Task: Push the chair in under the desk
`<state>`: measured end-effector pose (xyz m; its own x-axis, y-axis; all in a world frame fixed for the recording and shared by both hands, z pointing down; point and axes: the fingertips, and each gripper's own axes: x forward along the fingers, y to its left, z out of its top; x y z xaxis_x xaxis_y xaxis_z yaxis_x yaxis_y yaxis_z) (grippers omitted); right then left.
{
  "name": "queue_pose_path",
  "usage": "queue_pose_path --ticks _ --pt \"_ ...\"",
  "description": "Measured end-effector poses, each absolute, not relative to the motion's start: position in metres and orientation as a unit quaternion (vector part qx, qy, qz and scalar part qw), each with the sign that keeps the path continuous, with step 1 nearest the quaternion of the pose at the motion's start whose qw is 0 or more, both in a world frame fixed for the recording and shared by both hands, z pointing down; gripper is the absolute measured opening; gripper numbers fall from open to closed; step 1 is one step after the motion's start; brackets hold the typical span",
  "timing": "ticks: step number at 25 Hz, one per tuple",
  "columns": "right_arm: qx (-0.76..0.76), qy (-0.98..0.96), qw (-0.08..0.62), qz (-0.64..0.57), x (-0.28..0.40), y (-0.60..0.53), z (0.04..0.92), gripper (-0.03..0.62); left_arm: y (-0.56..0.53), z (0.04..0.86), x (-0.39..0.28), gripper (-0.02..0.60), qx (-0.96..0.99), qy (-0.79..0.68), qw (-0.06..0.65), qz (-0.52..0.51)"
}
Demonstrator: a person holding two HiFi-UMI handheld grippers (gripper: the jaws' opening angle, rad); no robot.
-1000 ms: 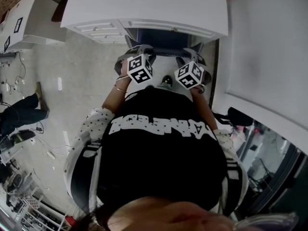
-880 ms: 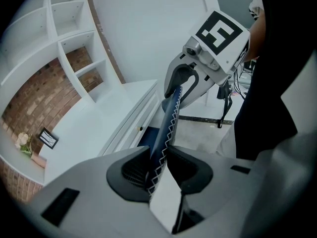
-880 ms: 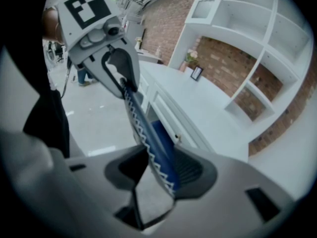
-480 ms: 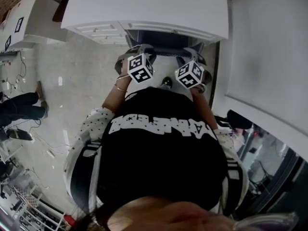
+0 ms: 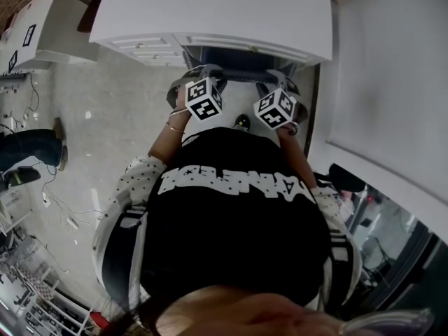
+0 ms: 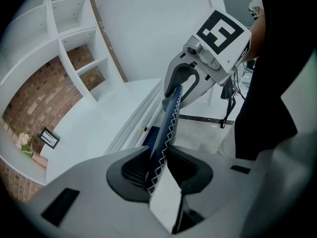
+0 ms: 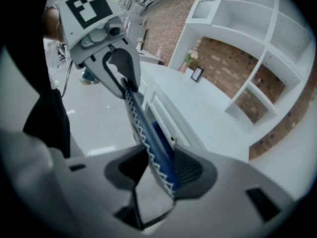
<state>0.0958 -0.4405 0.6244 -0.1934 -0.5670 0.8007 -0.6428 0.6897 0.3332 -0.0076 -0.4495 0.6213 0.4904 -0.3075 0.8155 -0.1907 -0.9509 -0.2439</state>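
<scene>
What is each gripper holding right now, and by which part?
The left gripper and the right gripper are both clamped on the chair, each gripping the top edge of its blue backrest, one toward each end.

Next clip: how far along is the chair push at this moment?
Done: the left hand-held gripper and right hand-held gripper are both clamped on the stitched top edge of the chair backrest.
In hand: that backrest stands just short of the front edge of the desk, at its opening.
Left: seemingly a last push, then letting go.
</scene>
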Motion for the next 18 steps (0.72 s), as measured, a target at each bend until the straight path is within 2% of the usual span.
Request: queue_pose_path --ticks 18 --pt "0.392 -0.773 0.498 0.035 0.098 -0.459 0.625 0.179 -0.468 0.622 -0.006 0.137 -0.859 0.148 0.061 -0.487"
